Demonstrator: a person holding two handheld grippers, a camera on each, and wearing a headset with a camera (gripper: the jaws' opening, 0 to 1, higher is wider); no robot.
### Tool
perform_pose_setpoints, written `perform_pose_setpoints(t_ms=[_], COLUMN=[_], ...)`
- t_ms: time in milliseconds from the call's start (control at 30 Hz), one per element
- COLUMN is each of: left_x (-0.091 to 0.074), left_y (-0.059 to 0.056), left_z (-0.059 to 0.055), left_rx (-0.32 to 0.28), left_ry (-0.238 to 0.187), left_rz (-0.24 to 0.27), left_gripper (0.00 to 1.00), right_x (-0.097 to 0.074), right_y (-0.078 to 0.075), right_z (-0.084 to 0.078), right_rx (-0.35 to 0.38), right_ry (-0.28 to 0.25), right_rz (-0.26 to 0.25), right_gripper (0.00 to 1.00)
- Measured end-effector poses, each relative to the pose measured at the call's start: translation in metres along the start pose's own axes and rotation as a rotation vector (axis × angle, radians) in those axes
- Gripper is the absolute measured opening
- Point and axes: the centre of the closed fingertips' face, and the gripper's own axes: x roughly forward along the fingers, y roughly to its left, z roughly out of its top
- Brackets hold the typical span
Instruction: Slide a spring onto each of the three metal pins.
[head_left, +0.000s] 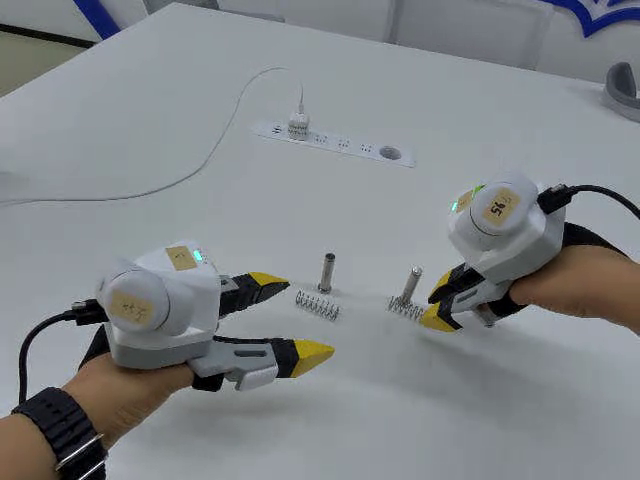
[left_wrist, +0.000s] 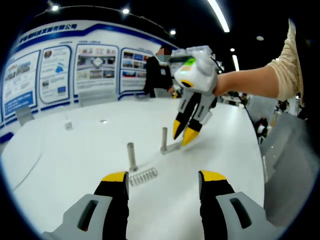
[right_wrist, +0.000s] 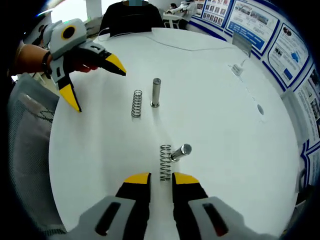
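While two metal pins stand at the centre of the white worktop (head_left: 400, 420), the left pin (head_left: 327, 272) and the right pin (head_left: 411, 284), a spring lies flat near the foot of each: the left spring (head_left: 317, 305) and the right spring (head_left: 405, 308). At the lower left of the head view, the left gripper (head_left: 298, 318) has its jaws wide apart, holding nothing. At the right, the right gripper (head_left: 438, 305) points at the right spring with jaws narrowly parted, the spring's near end at their tips; contact cannot be told.

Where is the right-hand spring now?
Head view, right of centre: the spring lies on the table beside the right pin, just before the right hand-held gripper.
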Motion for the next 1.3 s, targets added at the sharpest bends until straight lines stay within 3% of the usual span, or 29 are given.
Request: perform_pose_setpoints(t_ms=[400,1000,1300], left_x=[-0.001,0.000,0.002], left_y=[-0.001,-0.002,-0.005], left_z=[0.000,0.001,0.000], left_rx=[-0.004,-0.007,-0.004], left_ry=[0.000,-0.002,0.000], left_rz=[0.003,0.002,-0.007], left_gripper=[0.57,0.56,0.56], right_x=[0.014,0.015,0.015], right_y=[-0.003,-0.001,0.002], right_z=[-0.010,-0.010,-0.010], right_rx=[0.008,0.066,0.081], right_ry=[0.039,0.037,0.050], right_rz=[0.016,0.071,0.068], right_gripper=[0.16,0.13,0.12])
